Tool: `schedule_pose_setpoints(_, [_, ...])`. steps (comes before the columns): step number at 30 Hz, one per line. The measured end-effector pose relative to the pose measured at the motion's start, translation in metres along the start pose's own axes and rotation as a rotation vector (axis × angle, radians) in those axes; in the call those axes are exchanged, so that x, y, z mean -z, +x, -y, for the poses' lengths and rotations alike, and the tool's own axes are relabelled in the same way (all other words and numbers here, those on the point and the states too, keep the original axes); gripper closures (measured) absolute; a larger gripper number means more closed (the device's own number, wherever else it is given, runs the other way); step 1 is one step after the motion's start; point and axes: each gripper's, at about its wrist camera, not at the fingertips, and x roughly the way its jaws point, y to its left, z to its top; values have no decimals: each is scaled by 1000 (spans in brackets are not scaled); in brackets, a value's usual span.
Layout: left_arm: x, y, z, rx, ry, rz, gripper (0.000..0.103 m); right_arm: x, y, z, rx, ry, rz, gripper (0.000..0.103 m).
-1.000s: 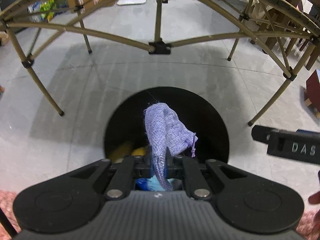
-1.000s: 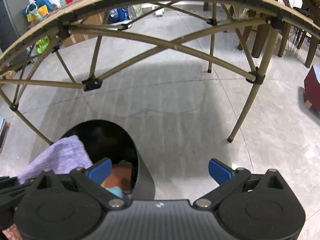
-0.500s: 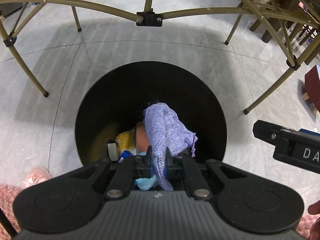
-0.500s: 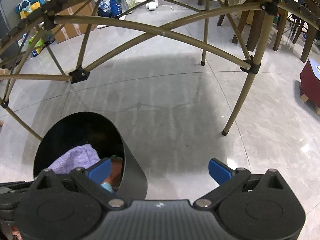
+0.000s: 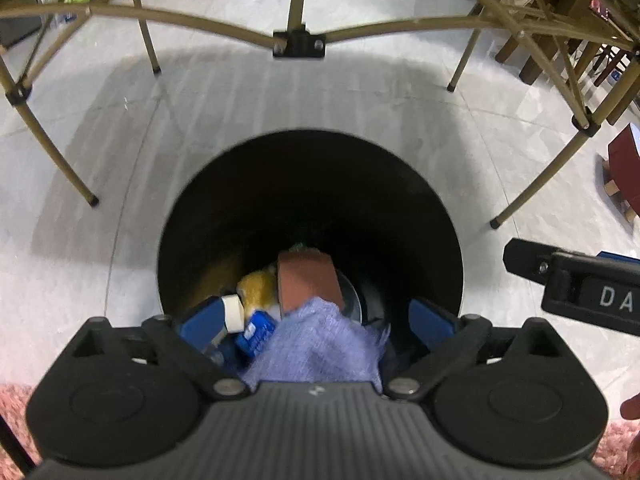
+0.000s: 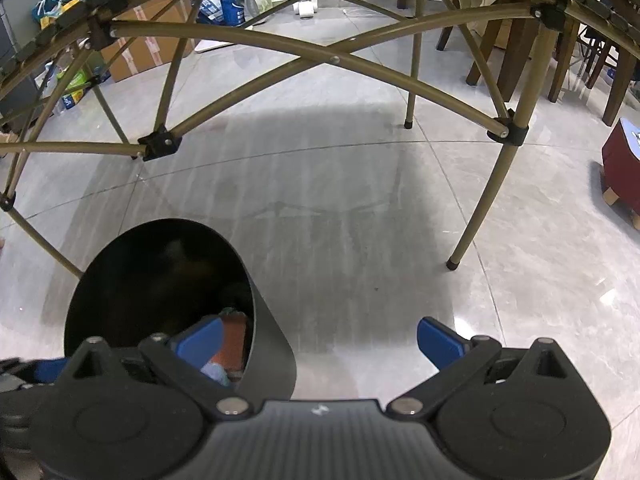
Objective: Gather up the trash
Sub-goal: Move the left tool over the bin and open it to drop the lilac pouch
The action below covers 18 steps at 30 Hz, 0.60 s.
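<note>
opening left gripper [image 5: 316, 320] wide over black bin [image 5: 440, 216], risking purple pouch [image 5: 320, 348] snagging on near rim.

Bright, even indoor light; soft shadow on floor [image 6: 340, 200]; fisheye bends edges; bin rim [image 5: 224, 160] motion-blurred.

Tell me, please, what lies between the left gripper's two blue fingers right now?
In the left wrist view the purple cloth pouch lies between the left gripper fingers as its jaws open, over the black bin.
</note>
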Motion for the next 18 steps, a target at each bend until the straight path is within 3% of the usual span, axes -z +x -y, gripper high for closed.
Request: schedule_pose_setpoints(18, [1, 0, -10, -7, -13, 3, 0, 1, -1, -2, 0, -2, 6, 0])
